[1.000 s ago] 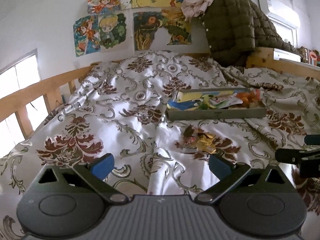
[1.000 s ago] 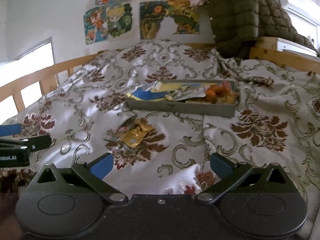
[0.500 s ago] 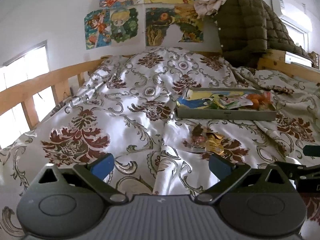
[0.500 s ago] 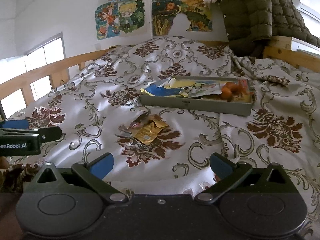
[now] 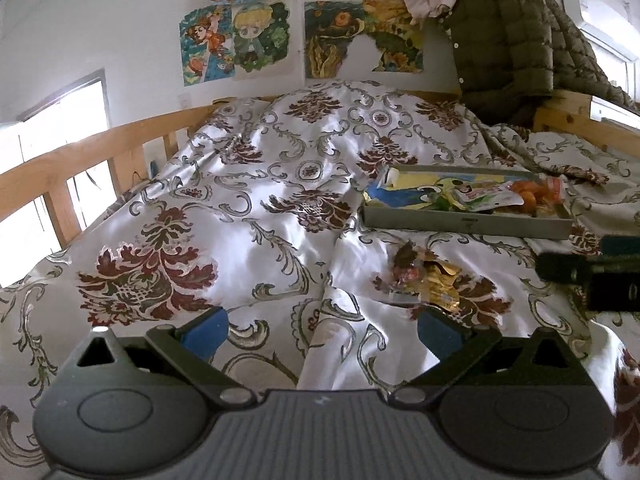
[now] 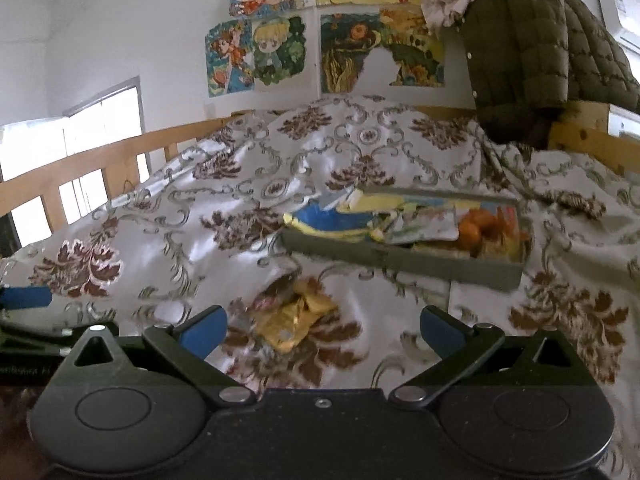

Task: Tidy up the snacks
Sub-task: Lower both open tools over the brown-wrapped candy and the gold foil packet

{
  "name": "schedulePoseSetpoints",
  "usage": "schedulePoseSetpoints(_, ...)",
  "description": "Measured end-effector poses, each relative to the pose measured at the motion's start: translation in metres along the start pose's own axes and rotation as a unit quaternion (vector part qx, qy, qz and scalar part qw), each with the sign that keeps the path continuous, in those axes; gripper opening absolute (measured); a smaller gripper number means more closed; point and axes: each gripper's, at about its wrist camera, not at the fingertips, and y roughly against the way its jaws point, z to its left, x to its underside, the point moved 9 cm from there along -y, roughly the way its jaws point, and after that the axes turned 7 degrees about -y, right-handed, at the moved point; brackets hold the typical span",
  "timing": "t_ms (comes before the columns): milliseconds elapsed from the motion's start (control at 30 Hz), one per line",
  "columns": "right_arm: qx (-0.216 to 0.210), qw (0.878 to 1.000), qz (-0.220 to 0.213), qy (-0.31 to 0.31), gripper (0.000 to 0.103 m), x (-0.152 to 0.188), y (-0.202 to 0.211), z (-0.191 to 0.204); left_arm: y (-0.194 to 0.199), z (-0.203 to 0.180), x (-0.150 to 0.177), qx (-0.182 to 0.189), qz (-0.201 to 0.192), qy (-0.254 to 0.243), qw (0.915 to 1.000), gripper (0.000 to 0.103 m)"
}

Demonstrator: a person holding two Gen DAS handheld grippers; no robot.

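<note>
We see both tools held low over a bed whose bedspread (image 5: 256,216) is pale satin with dark red floral medallions. The left tool (image 5: 322,330) is released, its blue-padded fingers (image 5: 204,332) spread wide with nothing between them, hovering above bare bedspread. The right tool (image 6: 320,330) is likewise released and empty, its fingers (image 6: 440,330) spread wide above the cloth. Just beyond the right tool, between its two fingers in the right wrist view, lies a small pile of snack packets (image 6: 294,314), gold and reddish wrappers, resting loose on the bedspread; in the left wrist view the same pile (image 5: 424,280) sits to the right of centre, just beyond the left tool's right finger. Farther off stands a shallow grey tray (image 6: 400,262), resting on the bedspread just past the pile, and it holds a blue and yellow pouch (image 6: 320,220), other flat printed packets, and orange pieces (image 6: 470,232) at its right end. In the left wrist view part of the right tool (image 5: 592,276) shows at the right edge. A wooden rail (image 5: 72,168) borders the bed on the left, cartoon posters (image 6: 256,56) hang on the far wall, and an olive quilted jacket (image 6: 532,48) is draped at the far right.
</note>
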Motion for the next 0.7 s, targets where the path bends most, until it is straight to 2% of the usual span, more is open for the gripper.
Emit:
schedulePoseSetpoints(400, 0.013, 1.000, -0.002, 0.004, 0.102, -0.013, -0.035, -0.037, -0.047, -0.013, -0.017, -0.005, 0.027, 0.003, 0.9996, 0.103)
schedulePoseSetpoints(700, 0.027, 0.999, 0.017, -0.004, 0.102, 0.001, -0.057, -0.071, -0.087, -0.040, -0.026, 0.029, 0.039, -0.062, 0.9969, 0.103)
